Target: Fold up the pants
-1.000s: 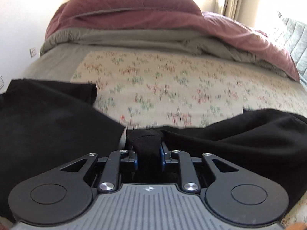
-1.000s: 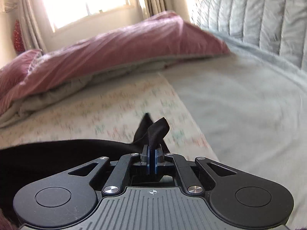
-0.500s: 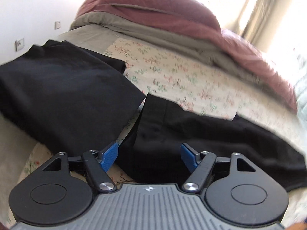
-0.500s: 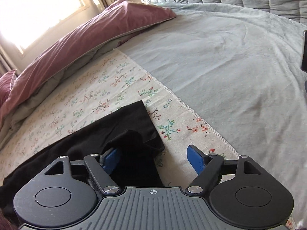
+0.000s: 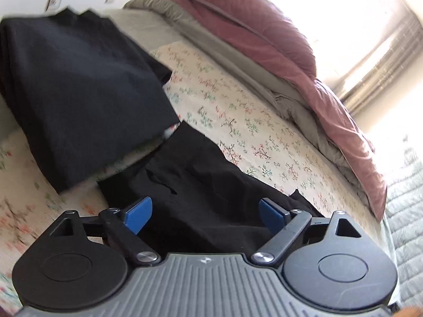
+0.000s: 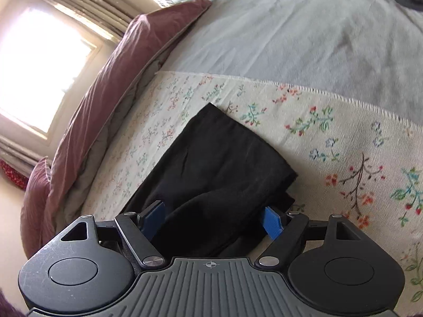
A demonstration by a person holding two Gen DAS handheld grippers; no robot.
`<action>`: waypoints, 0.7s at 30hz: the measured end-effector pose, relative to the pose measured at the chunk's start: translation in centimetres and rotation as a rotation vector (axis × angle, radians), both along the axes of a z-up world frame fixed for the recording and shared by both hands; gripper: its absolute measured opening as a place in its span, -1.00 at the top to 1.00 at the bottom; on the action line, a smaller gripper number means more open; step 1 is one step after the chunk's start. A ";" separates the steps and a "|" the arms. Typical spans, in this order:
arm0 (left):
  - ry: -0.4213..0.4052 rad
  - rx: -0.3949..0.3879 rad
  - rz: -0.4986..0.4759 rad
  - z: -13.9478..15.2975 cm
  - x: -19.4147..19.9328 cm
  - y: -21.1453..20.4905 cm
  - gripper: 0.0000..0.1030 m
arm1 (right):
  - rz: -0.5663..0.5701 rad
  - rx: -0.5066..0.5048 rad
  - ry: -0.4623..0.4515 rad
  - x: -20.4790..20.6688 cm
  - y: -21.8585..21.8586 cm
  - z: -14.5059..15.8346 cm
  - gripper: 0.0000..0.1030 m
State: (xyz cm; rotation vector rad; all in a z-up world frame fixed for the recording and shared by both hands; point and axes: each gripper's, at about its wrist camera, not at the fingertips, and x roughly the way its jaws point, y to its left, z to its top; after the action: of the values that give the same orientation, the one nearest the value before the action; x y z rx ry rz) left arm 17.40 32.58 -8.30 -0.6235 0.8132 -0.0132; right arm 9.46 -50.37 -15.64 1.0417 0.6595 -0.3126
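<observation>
Black pants (image 5: pixel 185 174) lie folded on a floral cloth (image 5: pixel 251 132) on the bed. In the left wrist view my left gripper (image 5: pixel 205 208) hovers over one end of them. Its jaws are opening wide, and the blue pads (image 5: pixel 138 212) stand clear of the fabric that lies between and below them. In the right wrist view the other end of the pants (image 6: pixel 222 153) lies doubled over on the floral cloth (image 6: pixel 343 145). My right gripper (image 6: pixel 212 219) is open above it, with the dark cloth under its spread pads and nothing pinched.
A second folded black garment (image 5: pixel 79 92) lies to the upper left of the pants. A pink duvet (image 5: pixel 264 39) over grey bedding is bunched along the far side. Grey bedspread (image 6: pixel 290 39) stretches beyond the floral cloth's fringed edge. A bright window (image 6: pixel 39 66) is at left.
Both grippers were shut on pinches of the black cloth and have opened and let go. Both views have rolled, and the pants now lie flat on the floral cloth.
</observation>
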 end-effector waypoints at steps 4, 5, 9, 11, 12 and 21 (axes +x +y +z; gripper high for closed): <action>0.046 0.074 -0.006 -1.2 1.1 -2.5 0.47 | 0.001 -0.091 0.062 1.5 0.4 0.2 -0.32; 0.071 0.070 -0.013 -1.6 1.4 -2.8 0.69 | -0.002 -0.111 0.074 1.4 0.5 0.4 0.02; 0.046 0.076 0.051 -1.6 1.1 -1.9 0.69 | -0.011 -0.104 0.090 0.4 -0.3 0.4 0.56; 0.023 0.041 0.099 -1.2 0.6 -0.4 0.69 | -0.017 -0.108 0.088 -0.2 -0.6 0.7 0.64; 0.019 0.039 0.115 -1.0 0.4 0.1 0.69 | -0.020 -0.108 0.084 -0.3 -0.9 0.9 0.70; 0.061 -0.009 0.101 0.3 -1.5 1.6 0.09 | 0.031 -0.195 0.188 -0.2 -0.2 1.2 0.62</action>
State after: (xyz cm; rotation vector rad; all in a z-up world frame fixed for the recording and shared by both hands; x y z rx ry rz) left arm 15.92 34.17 -8.04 -0.6755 0.8403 0.0947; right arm 9.23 -50.62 -14.44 0.8210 0.7967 -0.4433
